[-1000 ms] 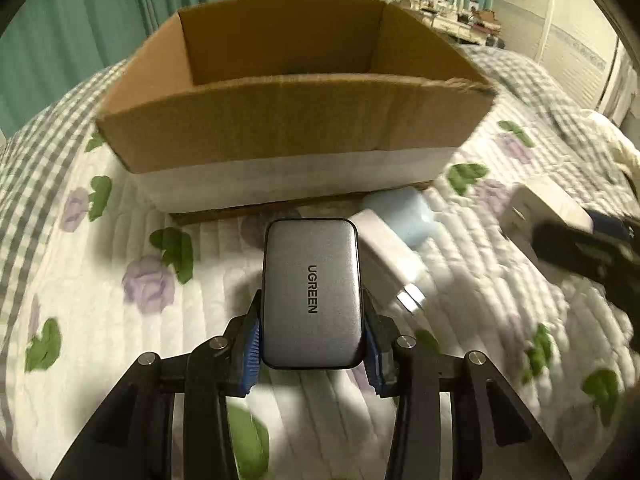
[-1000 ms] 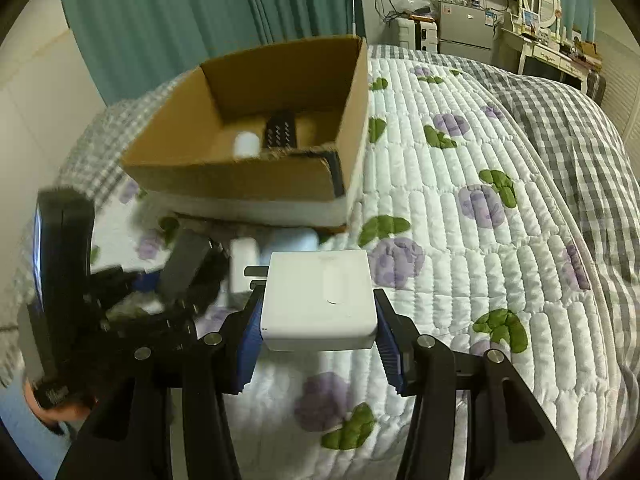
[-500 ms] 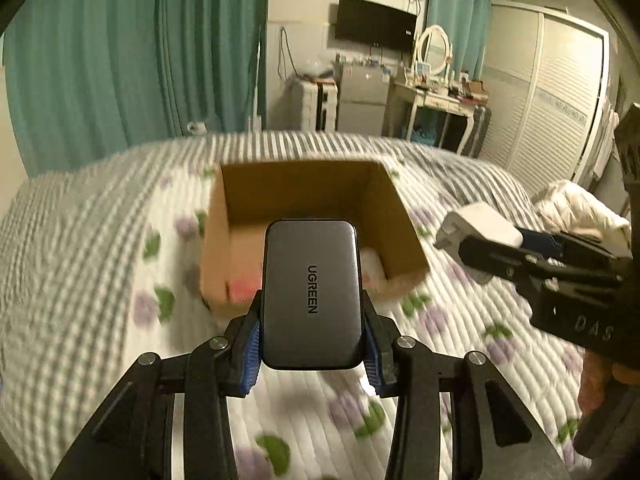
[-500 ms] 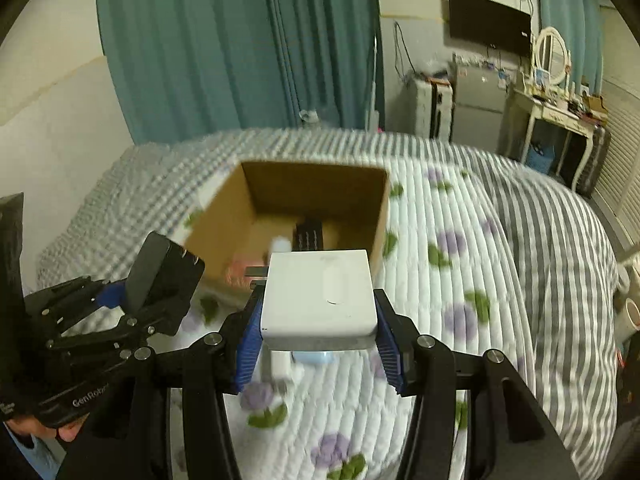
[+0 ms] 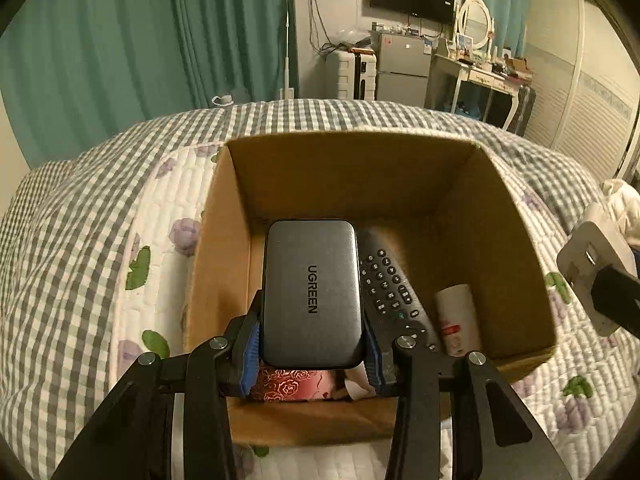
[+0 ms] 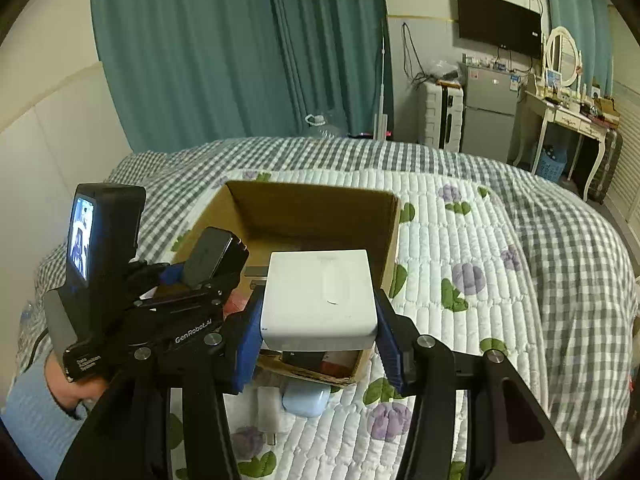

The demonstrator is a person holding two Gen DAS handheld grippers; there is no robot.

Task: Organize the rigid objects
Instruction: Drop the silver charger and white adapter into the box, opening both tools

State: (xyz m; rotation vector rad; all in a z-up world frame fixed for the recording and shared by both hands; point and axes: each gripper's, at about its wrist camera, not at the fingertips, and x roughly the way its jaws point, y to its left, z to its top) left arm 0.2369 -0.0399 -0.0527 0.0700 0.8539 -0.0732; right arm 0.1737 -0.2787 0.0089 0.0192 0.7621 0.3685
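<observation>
My left gripper (image 5: 311,356) is shut on a grey UGREEN charger (image 5: 311,292) and holds it above the open cardboard box (image 5: 352,168). Inside the box lie a black remote (image 5: 390,288), a white tube (image 5: 458,316) and a red patterned item (image 5: 296,384). My right gripper (image 6: 318,344) is shut on a white square charger (image 6: 320,300) and holds it over the box's near right part (image 6: 390,240). The left gripper with the grey charger (image 6: 210,258) shows at the left of the right wrist view. The white charger (image 5: 592,256) shows at the right edge of the left wrist view.
The box sits on a quilted bed cover with purple flowers (image 6: 468,276). A light blue case (image 6: 306,398) and a white plug adapter (image 6: 268,410) lie on the quilt in front of the box. Teal curtains (image 6: 240,48) and furniture stand behind the bed.
Both grippers rose from the quilt with their chargers and moved forward over the box. The box's inside now shows from above.
</observation>
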